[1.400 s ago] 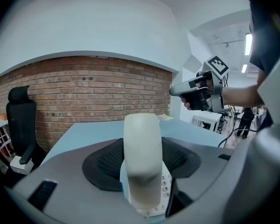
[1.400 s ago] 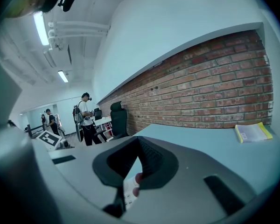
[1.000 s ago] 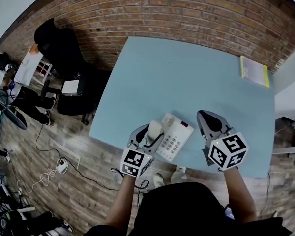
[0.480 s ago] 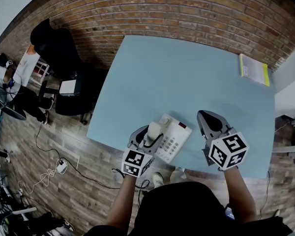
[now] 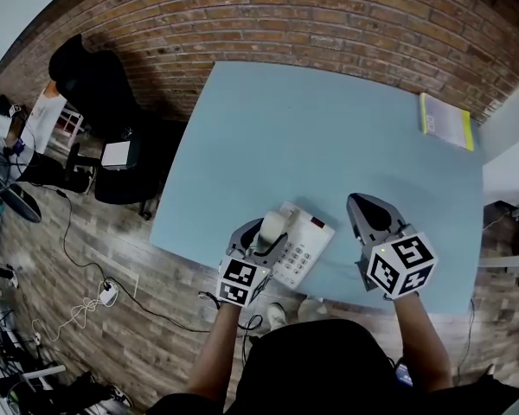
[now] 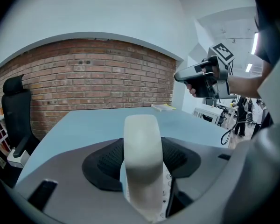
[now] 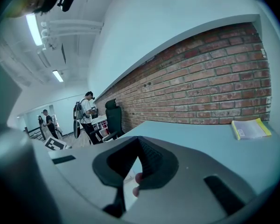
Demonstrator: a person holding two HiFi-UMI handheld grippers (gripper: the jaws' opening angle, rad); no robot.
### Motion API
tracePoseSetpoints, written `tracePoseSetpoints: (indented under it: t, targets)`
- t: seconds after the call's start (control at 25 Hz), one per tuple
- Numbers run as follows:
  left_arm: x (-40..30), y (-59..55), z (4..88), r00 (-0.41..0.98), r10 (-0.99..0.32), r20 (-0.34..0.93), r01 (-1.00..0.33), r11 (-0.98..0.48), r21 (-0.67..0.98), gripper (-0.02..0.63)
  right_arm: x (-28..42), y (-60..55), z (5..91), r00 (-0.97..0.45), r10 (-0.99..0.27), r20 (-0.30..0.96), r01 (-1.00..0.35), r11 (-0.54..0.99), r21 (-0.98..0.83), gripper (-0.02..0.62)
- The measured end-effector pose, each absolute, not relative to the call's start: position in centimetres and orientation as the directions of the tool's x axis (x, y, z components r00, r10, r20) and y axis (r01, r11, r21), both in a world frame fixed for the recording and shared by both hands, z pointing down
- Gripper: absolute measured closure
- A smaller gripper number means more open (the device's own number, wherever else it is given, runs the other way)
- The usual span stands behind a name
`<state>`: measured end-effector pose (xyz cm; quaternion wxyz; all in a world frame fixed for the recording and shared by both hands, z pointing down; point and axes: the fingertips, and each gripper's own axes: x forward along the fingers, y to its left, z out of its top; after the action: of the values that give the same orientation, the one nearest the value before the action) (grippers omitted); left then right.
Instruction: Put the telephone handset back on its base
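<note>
A white telephone base (image 5: 304, 242) with a keypad sits near the front edge of the light-blue table (image 5: 329, 137). My left gripper (image 5: 261, 236) is shut on the white handset (image 5: 272, 226), which lies over the base's left side; I cannot tell whether it rests in the cradle. In the left gripper view the handset (image 6: 141, 157) stands between the black pads (image 6: 102, 164). A dark cord (image 5: 278, 248) runs beside it. My right gripper (image 5: 366, 213) hovers to the right of the base, shut, with nothing in it. In its own view the right gripper (image 7: 138, 148) shows pads closed together.
A yellow-edged book (image 5: 447, 124) lies at the table's far right. A black office chair (image 5: 104, 85) stands left of the table, and cables (image 5: 86, 301) trail on the wood floor. A brick wall (image 5: 329, 15) runs behind. People (image 7: 86, 113) stand far off.
The left gripper with the handset has shifted only slightly over the base's left side. The right gripper has stayed where it was.
</note>
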<state>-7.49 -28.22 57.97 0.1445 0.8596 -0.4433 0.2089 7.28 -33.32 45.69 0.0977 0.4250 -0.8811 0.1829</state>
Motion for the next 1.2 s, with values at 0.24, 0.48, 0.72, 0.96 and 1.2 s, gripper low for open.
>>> tracePoseSetpoints:
  t: [0.24,0.48,0.72,0.96,1.2]
  targets:
    - [-7.2,-29.0,58.9,0.514,-0.688,0.512,-0.827,-0.556,0.083,0.353,7.9,-33.7,46.3,-0.614,-0.714,0.336,-0.789,0.562,-0.249,0.583]
    - [-6.8,-30.0,60.0,0.504,-0.681,0.532,-0.830,-0.552,0.080,0.353,8.2,-34.2,46.5,-0.614,-0.713,0.339,-0.790,0.559,-0.254,0.583]
    - [-6.2,-30.8,61.7,0.505,-0.653,0.565,-0.828,-0.552,0.102,0.353,8.7,-34.2,47.1,-0.609,-0.714,0.346,-0.793,0.550,-0.261,0.583]
    - [-6.2,-31.3,63.1,0.498,-0.640,0.586,-0.833,-0.540,0.118,0.353,9.5,-34.5,47.4,-0.602,-0.718,0.349,-0.799,0.538,-0.270,0.583]
    - [-6.3,-31.3,64.4,0.486,-0.621,0.615,-0.841,-0.525,0.134,0.354,10.0,-34.9,47.6,-0.597,-0.721,0.350,-0.802,0.531,-0.274,0.583]
